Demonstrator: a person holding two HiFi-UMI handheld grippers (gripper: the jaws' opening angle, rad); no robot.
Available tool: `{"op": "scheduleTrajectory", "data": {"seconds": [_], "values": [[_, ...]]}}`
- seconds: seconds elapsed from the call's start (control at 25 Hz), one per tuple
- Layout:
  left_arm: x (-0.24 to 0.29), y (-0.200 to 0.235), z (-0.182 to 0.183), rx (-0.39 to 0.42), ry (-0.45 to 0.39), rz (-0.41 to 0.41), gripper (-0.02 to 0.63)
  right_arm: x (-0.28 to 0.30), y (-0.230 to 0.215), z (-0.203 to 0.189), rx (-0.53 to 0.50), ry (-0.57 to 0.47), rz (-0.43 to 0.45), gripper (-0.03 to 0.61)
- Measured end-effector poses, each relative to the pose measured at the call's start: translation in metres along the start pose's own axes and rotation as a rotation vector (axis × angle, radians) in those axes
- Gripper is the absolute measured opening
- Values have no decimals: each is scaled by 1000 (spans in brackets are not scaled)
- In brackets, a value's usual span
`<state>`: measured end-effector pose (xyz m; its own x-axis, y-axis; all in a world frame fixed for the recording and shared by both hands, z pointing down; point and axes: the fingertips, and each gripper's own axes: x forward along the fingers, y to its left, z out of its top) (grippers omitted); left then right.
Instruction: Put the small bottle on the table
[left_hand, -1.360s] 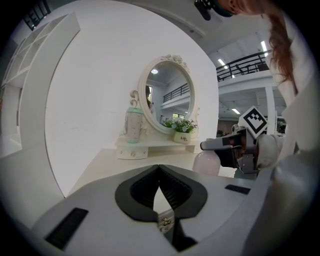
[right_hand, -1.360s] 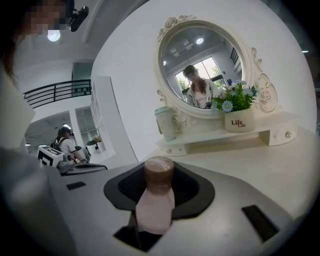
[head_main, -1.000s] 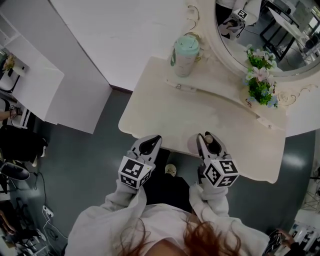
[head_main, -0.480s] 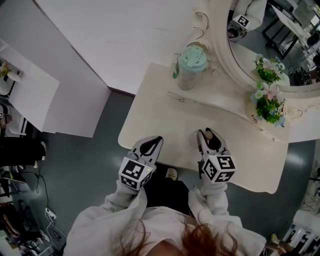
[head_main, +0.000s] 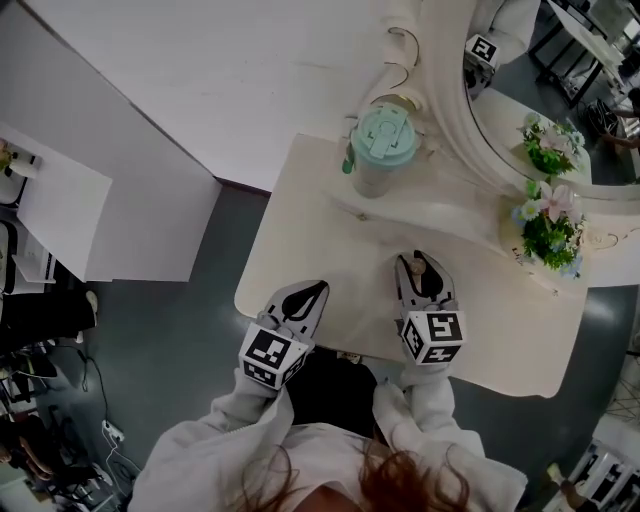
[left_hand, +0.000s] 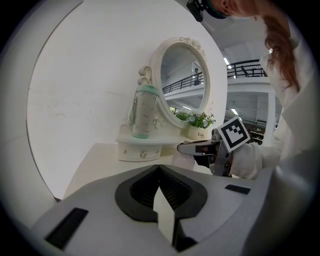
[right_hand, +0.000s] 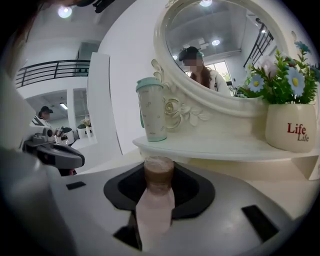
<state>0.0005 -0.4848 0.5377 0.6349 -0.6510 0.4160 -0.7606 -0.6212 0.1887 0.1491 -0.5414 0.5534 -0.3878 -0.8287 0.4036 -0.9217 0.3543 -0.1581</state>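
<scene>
Gripping the small bottle (right_hand: 155, 210), my right claw (right_hand: 159, 171) is clenched on its pale pink body, and the brown cap stands up between the jaw tips. From the head view I see that claw (head_main: 420, 268) over the front part of the cream tabletop (head_main: 320, 240), with the bottle (head_main: 421, 270) showing between its jaws. In the left gripper view the bottle (left_hand: 183, 160) hangs below the right claw (left_hand: 199, 148), close to the tabletop surface; I cannot tell whether its base touches.

My left claw (left_hand: 160, 169) is clenched on nothing, its black pads meeting at the tips. It sits at the front left edge of the tabletop (head_main: 312, 292), well apart from the right claw.

Further back, a tall tumbler (head_main: 383, 150) with a mint lid stands on a raised shelf (left_hand: 137, 149) under an oval mirror (head_main: 520, 90). A white flower pot (right_hand: 291, 127) stands on the same shelf, off to the right, near the mirror's frame.
</scene>
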Motion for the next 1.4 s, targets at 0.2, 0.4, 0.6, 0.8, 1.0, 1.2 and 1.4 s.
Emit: {"op": "scheduleTrajectory", "data": {"seconds": [0.2,0.4,0.6,0.8,1.0,1.2,1.4], "values": [[7,4,1,-7,2,-10,15,18,0,2,-42,-9,0,146],[14,6,-4,-14,15,-23,15,32,-1,0,-99,-18,-17,146],[21,10,-6,-9,25,-33,15,39,3,2,-174,-56,-17,145],[23,13,-7,-10,29,-33,15,43,3,5,-178,-90,-15,144],[25,12,-10,-13,34,-32,15,51,1,8,-175,-102,-26,144],[30,5,-9,-8,34,-42,15,53,1,9,-173,-122,-43,146],[31,-2,-10,3,38,-47,15,55,1,11,-167,-131,-59,146]]}}
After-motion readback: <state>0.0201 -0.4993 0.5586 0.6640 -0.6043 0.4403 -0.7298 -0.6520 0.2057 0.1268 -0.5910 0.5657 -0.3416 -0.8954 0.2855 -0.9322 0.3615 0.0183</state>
